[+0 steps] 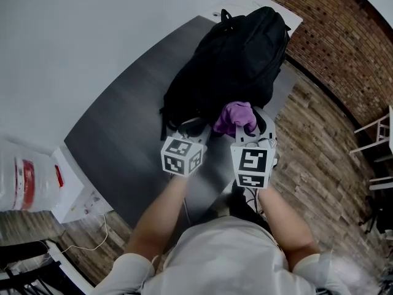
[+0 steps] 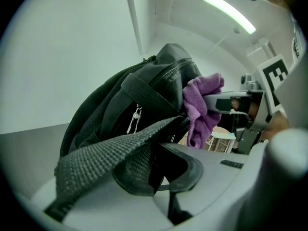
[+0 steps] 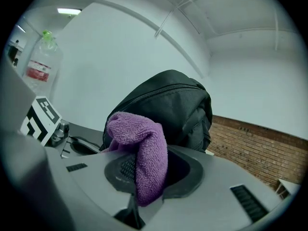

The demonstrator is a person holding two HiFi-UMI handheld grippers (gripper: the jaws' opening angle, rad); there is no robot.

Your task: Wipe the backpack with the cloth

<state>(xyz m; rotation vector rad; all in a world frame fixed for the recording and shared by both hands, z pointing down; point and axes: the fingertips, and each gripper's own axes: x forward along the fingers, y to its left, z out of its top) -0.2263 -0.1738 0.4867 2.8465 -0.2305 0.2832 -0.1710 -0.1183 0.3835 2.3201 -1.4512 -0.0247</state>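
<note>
Room: a grey table (image 1: 116,140) stood against a white wall, with a wood-plank floor (image 1: 307,134) and a brick wall (image 1: 331,35) at 2 o'clock.
Backpack (image 1: 233,60): black woven fabric, rounded. It lay on the table with its long axis running 7 to 1 o'clock and its carry handle at the 1 o'clock end.
Cloth (image 1: 235,117): purple terry, bunched, at the backpack's 6 o'clock end.
Left gripper (image 2: 159,172): jaws clamped on the backpack's ribbed webbing strap (image 2: 110,153).
Right gripper (image 3: 144,177): jaws pinched the cloth, which folded over them.
Writing: the red label on the clear bottle (image 1: 24,183) at 8 o'clock was unreadable.
</note>
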